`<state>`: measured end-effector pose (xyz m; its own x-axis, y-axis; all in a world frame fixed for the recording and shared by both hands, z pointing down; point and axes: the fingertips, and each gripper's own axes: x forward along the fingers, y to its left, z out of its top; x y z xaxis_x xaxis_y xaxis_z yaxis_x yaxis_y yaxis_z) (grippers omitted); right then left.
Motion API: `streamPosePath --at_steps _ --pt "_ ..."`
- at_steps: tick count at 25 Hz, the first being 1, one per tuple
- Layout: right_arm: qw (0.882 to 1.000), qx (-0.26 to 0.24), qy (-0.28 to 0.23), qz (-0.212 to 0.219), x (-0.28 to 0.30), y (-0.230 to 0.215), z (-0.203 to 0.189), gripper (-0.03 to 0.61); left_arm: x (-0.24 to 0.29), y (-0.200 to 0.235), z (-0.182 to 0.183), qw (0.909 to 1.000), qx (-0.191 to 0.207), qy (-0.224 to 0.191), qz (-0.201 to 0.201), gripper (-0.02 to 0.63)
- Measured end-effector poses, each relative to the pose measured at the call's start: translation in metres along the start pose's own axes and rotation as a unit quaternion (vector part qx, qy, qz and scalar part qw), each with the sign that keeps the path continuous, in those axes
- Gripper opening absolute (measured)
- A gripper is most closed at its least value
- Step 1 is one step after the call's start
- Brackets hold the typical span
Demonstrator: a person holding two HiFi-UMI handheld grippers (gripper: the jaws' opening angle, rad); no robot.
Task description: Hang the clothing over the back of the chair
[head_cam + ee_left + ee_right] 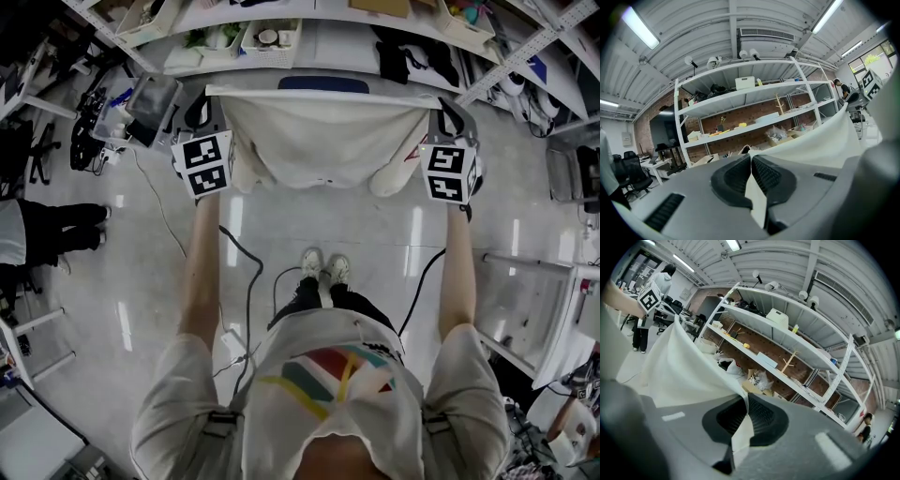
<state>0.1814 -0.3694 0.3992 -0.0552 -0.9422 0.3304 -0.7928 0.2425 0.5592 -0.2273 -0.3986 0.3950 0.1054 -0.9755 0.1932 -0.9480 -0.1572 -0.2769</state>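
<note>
Clothing (319,136) hangs spread between both grippers, top hem taut, just short of the chair (323,84) back beyond them. Left gripper (751,174) and right gripper (744,417) each clamp a corner. Draping is in hand; next, the hem likely needs carrying forward over the backrest before release.

Both arms reach straight out ahead, side by side. The left gripper (751,165) and the right gripper (746,412) each have their jaws pressed together on the cloth (319,141), which stretches between them.
</note>
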Motion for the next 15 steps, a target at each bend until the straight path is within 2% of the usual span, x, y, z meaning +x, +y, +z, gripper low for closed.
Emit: streamPosePath --at_steps 15 --pt "0.998 -0.008 0.047 0.037 0.016 0.038 -0.045 0.009 0.004 -0.016 -0.067 0.9978 -0.006 0.065 -0.011 0.017"
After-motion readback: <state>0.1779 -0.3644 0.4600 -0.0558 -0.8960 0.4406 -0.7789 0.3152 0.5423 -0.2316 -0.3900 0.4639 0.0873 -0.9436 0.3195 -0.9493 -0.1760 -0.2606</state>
